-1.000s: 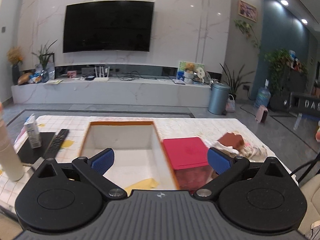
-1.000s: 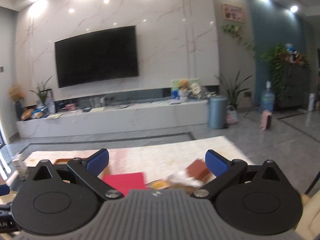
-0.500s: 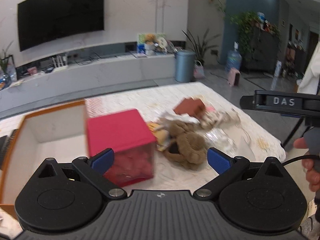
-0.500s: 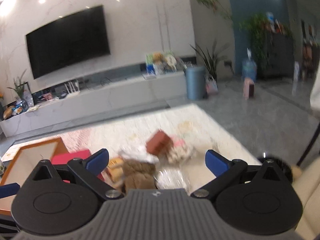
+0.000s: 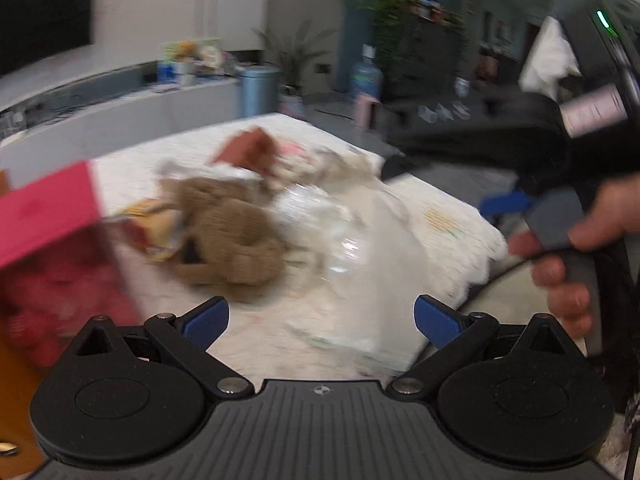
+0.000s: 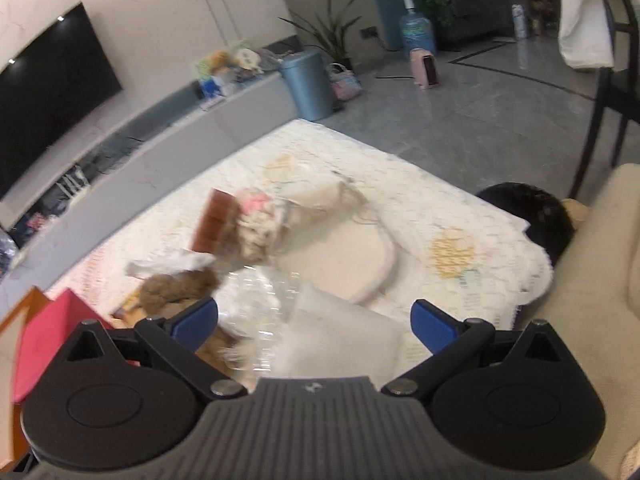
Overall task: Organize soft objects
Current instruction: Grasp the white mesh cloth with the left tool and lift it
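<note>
A brown plush toy (image 5: pixel 228 236) lies on the white tablecloth beside a red box (image 5: pixel 52 236), with crinkled clear plastic (image 5: pixel 340 232) to its right. Behind them sits a cream plush with a brown block and pink patch (image 6: pixel 248 220), and a flat cream pad (image 6: pixel 344 256) lies to its right. My left gripper (image 5: pixel 320 320) is open above the cloth, nothing between its fingers. My right gripper (image 6: pixel 314 322) is open over the plastic and a white soft piece (image 6: pixel 340 336). The brown plush (image 6: pixel 176 288) shows by its left finger. The left view is blurred.
An orange-rimmed white box (image 6: pixel 16 312) stands left of the red box (image 6: pixel 44 344). A hand holding the right gripper's handle (image 5: pixel 568 232) fills the left view's right side. The table's right edge drops to a cream sofa (image 6: pixel 592 280); a dark chair (image 6: pixel 616 72) stands beyond.
Both grippers have swung right and tilted down, from the orange-rimmed box and TV wall toward the pile of soft things. Both stay open.
</note>
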### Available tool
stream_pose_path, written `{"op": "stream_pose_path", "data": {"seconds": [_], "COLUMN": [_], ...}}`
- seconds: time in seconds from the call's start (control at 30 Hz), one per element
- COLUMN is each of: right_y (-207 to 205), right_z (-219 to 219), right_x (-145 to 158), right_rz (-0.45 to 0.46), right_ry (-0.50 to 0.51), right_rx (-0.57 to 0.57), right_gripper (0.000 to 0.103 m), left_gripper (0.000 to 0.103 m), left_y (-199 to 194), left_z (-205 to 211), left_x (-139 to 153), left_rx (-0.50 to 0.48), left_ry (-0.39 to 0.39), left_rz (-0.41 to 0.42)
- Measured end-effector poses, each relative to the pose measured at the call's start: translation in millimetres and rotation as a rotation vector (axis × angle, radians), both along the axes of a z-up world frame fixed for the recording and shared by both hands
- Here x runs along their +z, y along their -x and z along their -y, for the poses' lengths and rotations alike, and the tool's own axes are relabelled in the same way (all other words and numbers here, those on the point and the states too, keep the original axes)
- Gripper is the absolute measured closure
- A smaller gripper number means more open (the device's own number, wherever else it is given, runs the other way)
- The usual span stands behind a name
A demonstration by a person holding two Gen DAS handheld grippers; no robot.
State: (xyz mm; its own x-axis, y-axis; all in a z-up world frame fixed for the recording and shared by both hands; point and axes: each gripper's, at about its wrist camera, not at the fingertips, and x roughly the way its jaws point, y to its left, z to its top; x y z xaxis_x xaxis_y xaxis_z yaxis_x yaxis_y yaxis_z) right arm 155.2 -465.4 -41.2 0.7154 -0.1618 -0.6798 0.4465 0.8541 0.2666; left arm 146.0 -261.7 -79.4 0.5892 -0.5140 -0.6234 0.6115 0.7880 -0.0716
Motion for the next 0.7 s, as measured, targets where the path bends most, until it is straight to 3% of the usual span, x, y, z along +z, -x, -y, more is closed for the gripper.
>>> {"op": "stream_pose_path", "data": {"seconds": [0.17,0.3,0.5,0.63,0.7], "right_y": [6,11,5,6,6], "right_z": [2,6,2,-3,-5], "right_x": [3,4,-4,-2,-1], "right_rz": [-0.008,-0.003,-0.081,-0.072,-0.073], "right_ry": [0.114,0.156,0.227,0.231,0.238], "right_rx": [-0.076,-0.155,-0.119,-0.086,-0.077], "right_gripper": [0.003,0.003,0.003,0.003,0.003], "left_gripper": [0.000,0.000,0.000,0.000,0.012], "left_y": [1,-6,-10,-20,-22], "left_z": [37,58,75,73,72], "left_x": [-24,-40,-53,-58,-58], "left_rx": [-0.063,-0.080,-0.090,-0.062,-0.056], "left_ry": [-0.044,-0.056,-0.103,-0.112,-0.122], "left_rz": [0.022,-0.016,0.008,-0.034,-0.015]}}
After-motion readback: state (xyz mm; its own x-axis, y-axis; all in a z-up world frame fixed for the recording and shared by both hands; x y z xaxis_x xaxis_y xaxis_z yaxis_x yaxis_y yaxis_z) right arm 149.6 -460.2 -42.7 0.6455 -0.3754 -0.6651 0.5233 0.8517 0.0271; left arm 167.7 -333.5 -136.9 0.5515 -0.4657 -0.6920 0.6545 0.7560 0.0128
